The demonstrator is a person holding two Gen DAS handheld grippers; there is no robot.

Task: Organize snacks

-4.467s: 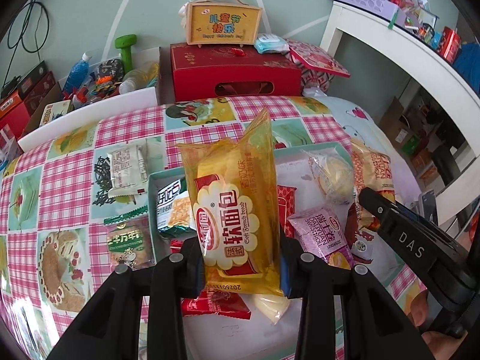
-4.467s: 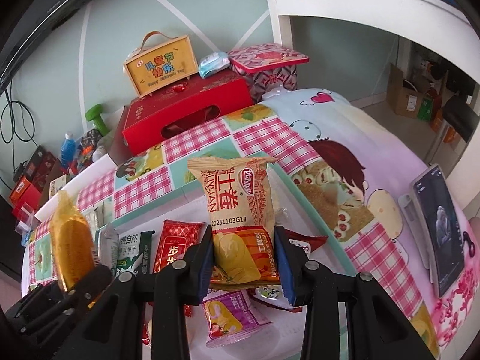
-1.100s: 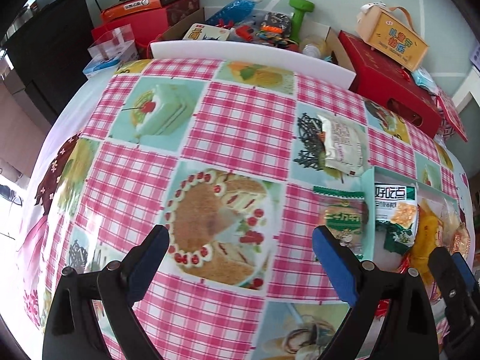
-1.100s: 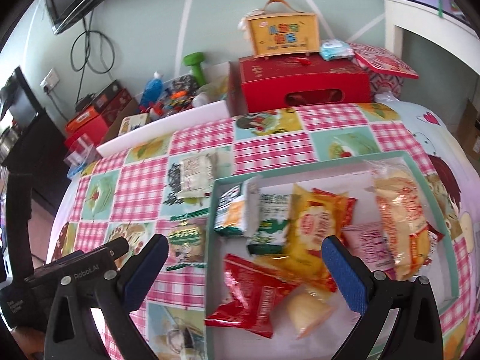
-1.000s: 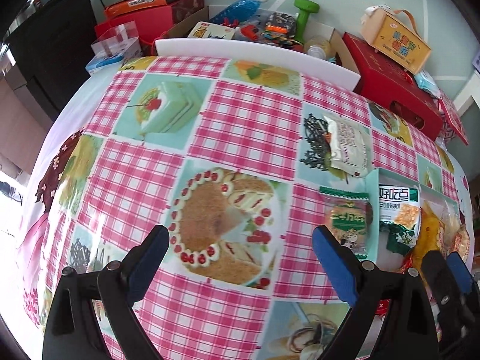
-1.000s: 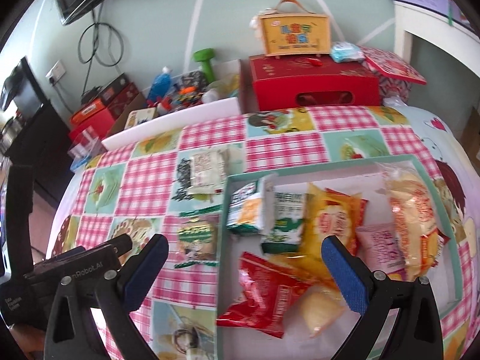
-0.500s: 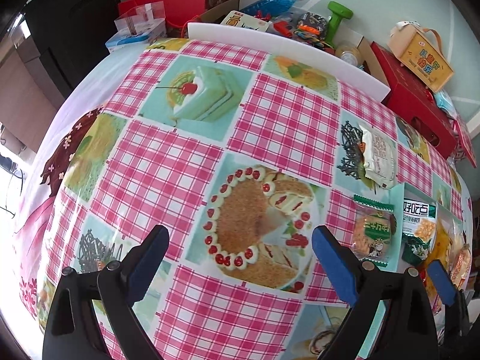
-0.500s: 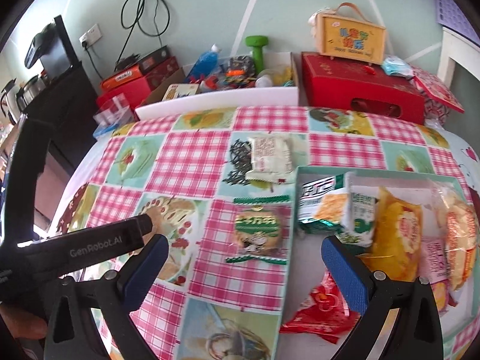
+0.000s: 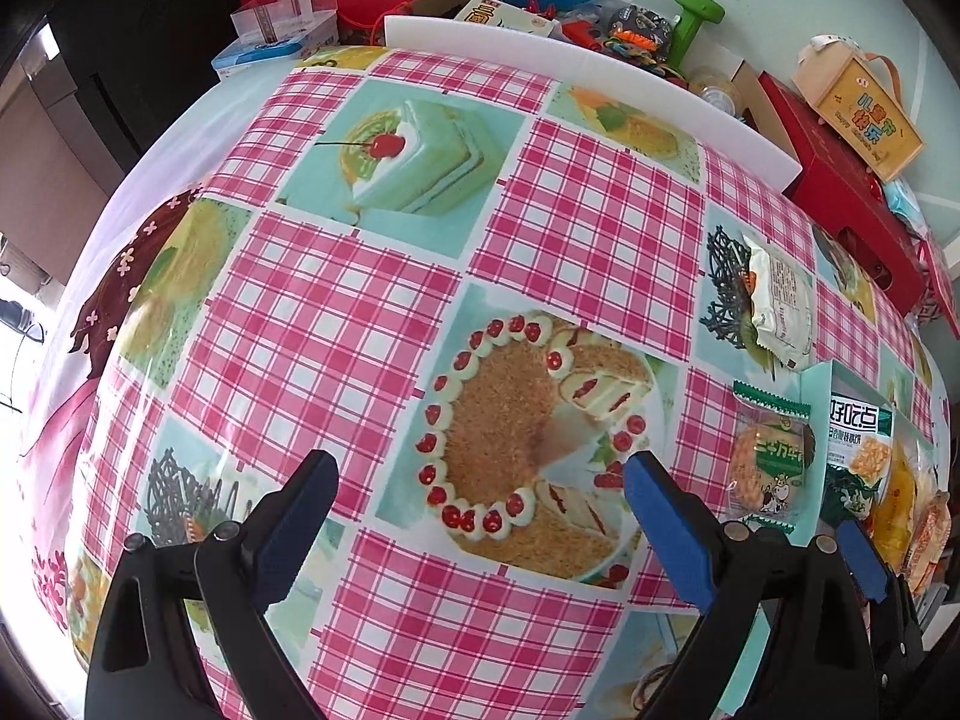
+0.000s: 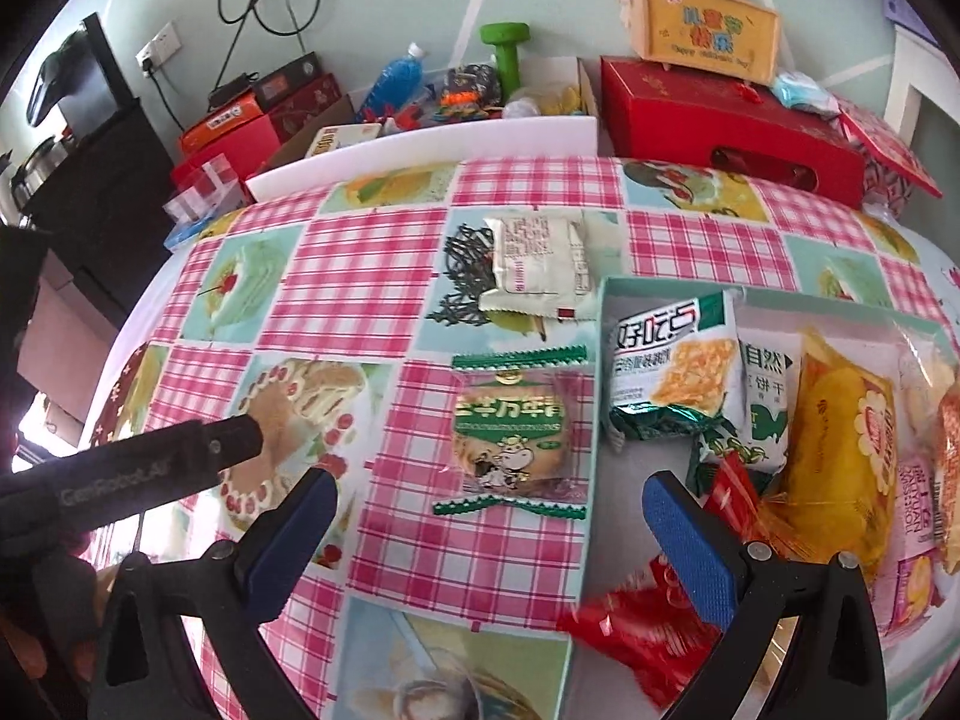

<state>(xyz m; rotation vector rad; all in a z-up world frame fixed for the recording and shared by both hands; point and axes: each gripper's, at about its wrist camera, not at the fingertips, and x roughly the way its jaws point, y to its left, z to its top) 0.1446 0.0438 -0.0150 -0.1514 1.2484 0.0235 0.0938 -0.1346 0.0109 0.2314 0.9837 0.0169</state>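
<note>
Two snack packets (image 10: 510,426) on tablecloth (image 10: 360,276), both tools (image 10: 486,510) spread wide

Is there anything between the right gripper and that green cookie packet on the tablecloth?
Nothing visible. The right gripper hangs open just short of the green cookie packet, with only bare tablecloth between them. The tray lies beside the packet.
</note>
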